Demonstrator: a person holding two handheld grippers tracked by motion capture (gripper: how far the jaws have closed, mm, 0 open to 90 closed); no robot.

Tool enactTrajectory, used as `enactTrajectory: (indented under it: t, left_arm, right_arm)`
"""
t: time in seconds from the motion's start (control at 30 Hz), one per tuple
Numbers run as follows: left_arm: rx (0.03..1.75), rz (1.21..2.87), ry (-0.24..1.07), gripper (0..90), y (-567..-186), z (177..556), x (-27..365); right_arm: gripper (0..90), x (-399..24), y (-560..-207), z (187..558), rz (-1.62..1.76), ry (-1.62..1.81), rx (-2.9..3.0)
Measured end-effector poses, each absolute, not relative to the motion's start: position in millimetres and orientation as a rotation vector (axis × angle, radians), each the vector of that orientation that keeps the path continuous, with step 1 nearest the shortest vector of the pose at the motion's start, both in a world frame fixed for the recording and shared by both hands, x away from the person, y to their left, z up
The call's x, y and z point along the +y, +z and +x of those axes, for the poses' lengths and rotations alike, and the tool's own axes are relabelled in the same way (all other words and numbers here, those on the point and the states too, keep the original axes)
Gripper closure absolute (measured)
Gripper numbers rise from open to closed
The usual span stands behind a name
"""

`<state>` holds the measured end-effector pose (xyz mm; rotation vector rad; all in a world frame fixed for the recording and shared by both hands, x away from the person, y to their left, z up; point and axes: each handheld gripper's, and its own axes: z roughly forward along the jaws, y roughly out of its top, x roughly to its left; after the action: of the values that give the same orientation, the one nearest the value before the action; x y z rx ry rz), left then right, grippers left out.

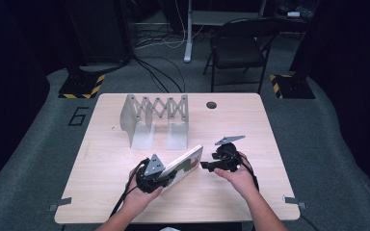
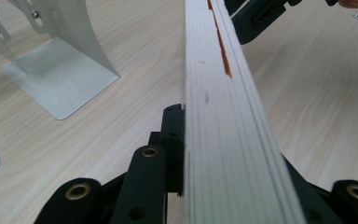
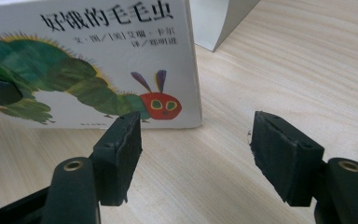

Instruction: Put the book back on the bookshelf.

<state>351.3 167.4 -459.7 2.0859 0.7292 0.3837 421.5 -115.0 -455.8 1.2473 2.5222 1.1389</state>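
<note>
The left claw was clamped on the picture book, held on edge above the counter, while the right claw stood half open, gripping nothing, just beside the book's corner.

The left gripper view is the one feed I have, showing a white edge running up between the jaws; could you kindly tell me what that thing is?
Observer: It is a picture book; its cover shows a green caterpillar with a red head.
Operator: Thank you. Is the other gripper holding it too?
Observer: No. The right gripper has its jaws open on bare table, just short of the book's corner.
Operator: And what is the metal piece at my upper left?
Observer: Part of an expanding metal book rack standing behind the book, with nothing in it.
</note>
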Motion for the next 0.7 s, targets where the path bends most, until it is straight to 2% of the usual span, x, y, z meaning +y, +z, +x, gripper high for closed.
enactTrajectory:
  t: [0.7]
  left_arm:
    - [0.810,2.011,0.433,75.5,-446,357,195]
  right_arm:
    - [33.2,-115,-456,422,1.251,1.146,2.515]
